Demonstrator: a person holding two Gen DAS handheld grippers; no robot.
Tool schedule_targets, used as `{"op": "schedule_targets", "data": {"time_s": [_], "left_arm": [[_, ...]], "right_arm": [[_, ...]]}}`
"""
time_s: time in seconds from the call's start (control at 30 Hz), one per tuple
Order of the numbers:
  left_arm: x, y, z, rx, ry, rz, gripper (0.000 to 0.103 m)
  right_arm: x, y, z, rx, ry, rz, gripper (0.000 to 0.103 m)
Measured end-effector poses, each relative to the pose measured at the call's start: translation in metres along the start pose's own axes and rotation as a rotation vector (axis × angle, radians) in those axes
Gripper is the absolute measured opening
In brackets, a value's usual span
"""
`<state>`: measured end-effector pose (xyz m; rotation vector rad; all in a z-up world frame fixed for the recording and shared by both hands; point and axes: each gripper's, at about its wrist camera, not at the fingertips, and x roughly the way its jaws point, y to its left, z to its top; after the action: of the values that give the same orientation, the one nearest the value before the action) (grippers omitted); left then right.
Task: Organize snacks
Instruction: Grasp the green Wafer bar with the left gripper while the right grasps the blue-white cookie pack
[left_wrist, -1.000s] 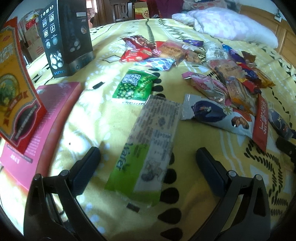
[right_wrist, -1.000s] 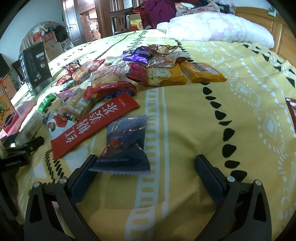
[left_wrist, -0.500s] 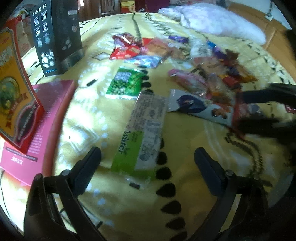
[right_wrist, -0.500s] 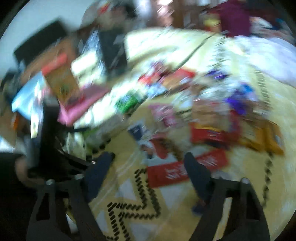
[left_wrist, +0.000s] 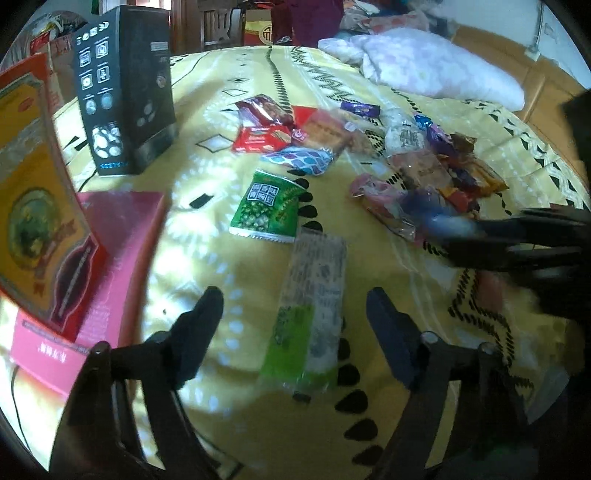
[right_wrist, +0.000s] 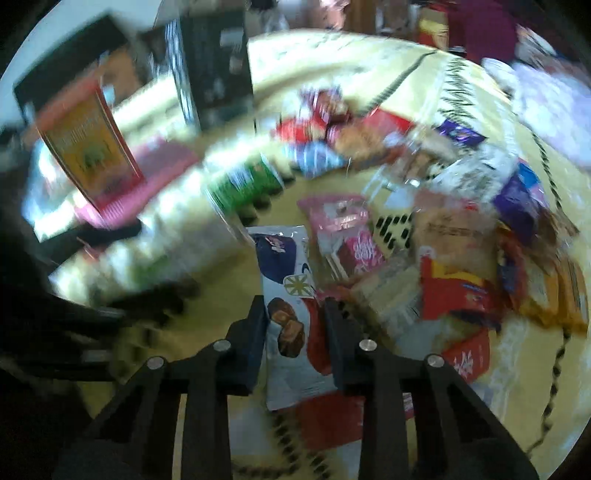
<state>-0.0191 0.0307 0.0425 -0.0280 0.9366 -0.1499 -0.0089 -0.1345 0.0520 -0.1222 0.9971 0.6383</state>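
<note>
Right wrist view is smearing badly; we cannot read most wrappers in the snack pile (right_wrist: 461, 236). Right gripper (right_wrist: 295, 314) is closing around the white-and-blue snack packet (right_wrist: 284, 280), lying beside the pile; whether the pads press we cannot tell. Left gripper (left_wrist: 295, 314) is closing, still apart, over the green wafer pack (left_wrist: 314, 306), untouched on the yellow bedspread (left_wrist: 221, 258). A second ago both were spread wide.

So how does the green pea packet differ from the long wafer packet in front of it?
The green pea packet is short, squarish and all green; the wafer packet is long and narrow, pale with a green end. The wafer packet lies between the left gripper fingers, its jaws closing; the pea packet lies beyond. Both lie flat.
</note>
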Motion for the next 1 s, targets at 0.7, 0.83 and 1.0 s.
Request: {"op": "schedule_targets", "data": {"time_s": [0.7, 0.83, 1.0], "left_arm": [[0.006, -0.016, -0.007, 0.084, 0.034, 0.043, 0.036], [-0.031, -0.021, 0.008, 0.08, -0.025, 0.009, 0.036], [-0.095, -0.016, 0.041, 0.06, -0.127, 0.017, 0.036]], "right_arm": [[-0.005, 0.006, -0.067, 0.136, 0.082, -0.116, 0.031], [-0.027, 0.008, -0.061, 0.167, 0.009, -0.109, 0.03], [-0.073, 0.013, -0.03, 0.177, -0.12, -0.128, 0.03]]}}
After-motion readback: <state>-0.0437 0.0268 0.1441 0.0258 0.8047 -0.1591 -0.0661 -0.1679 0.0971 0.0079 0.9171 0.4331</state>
